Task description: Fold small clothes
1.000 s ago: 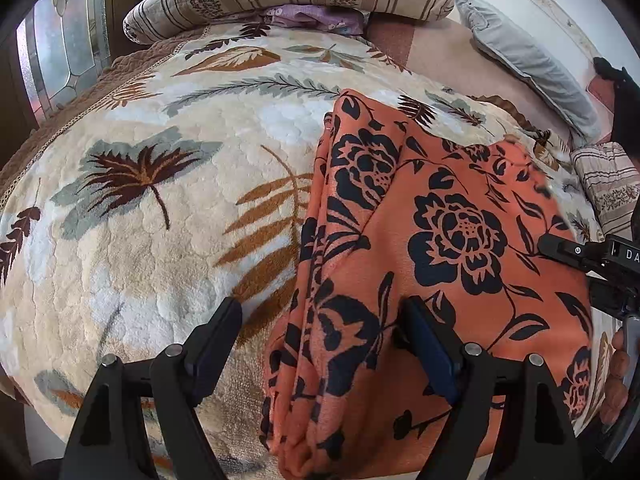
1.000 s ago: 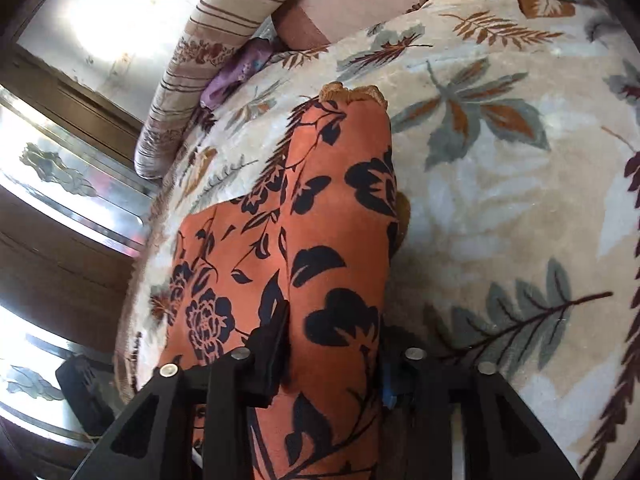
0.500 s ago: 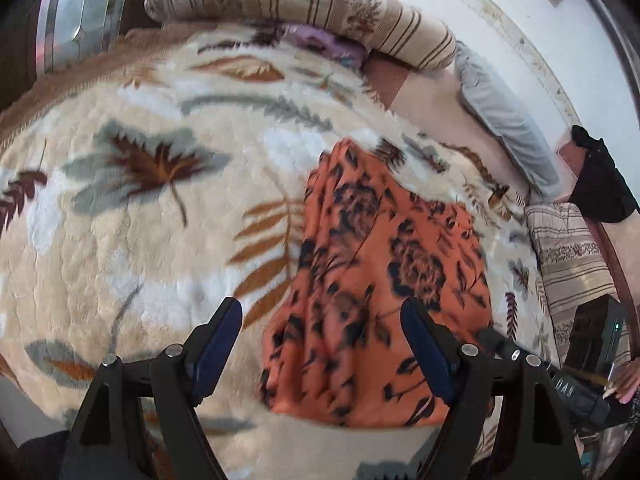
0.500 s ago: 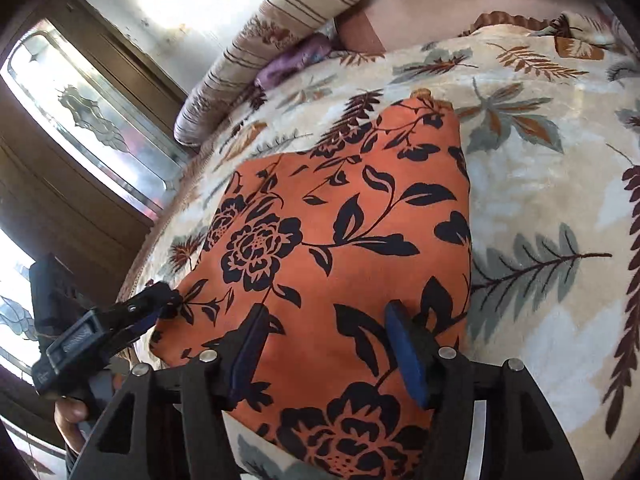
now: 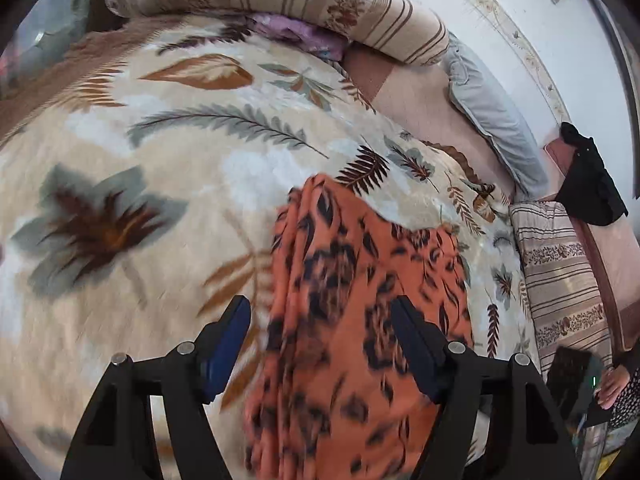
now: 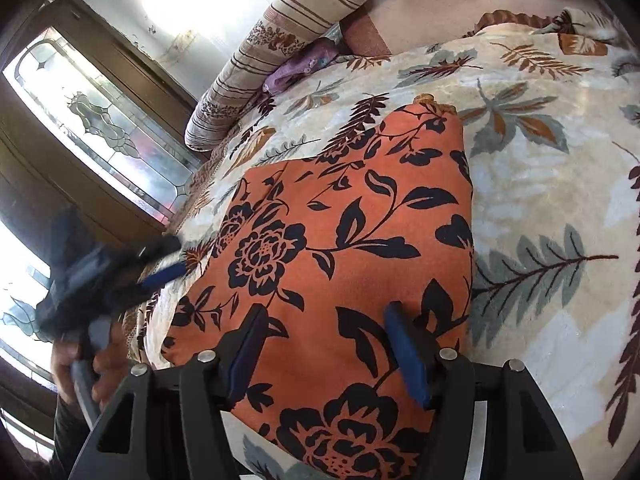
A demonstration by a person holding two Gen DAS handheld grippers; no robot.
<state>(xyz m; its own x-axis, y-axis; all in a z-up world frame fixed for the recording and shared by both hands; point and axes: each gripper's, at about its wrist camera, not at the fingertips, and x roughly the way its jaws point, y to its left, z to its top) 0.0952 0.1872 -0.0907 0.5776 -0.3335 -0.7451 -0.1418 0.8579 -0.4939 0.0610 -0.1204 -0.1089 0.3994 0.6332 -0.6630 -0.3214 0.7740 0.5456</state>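
Note:
An orange garment with black flowers (image 6: 344, 240) lies folded flat on the leaf-patterned blanket (image 6: 540, 184); it also shows in the left wrist view (image 5: 360, 300), blurred. My left gripper (image 5: 320, 312) is open and empty above the garment's near left part. My right gripper (image 6: 324, 320) is open and empty, held above the garment's near edge. The left gripper also shows at the left of the right wrist view (image 6: 160, 260), blurred, beside the garment's left edge.
A striped bolster (image 5: 280, 4) and a purple cloth (image 5: 296, 32) lie at the head of the bed. A grey pillow (image 5: 492, 112) and a striped pillow (image 5: 560, 272) lie to the right. A glass-panelled door (image 6: 104, 128) stands left of the bed.
Both grippers have opened, let go of the garment and pulled back. The garment now lies flat on the blanket. The left gripper is still moving.

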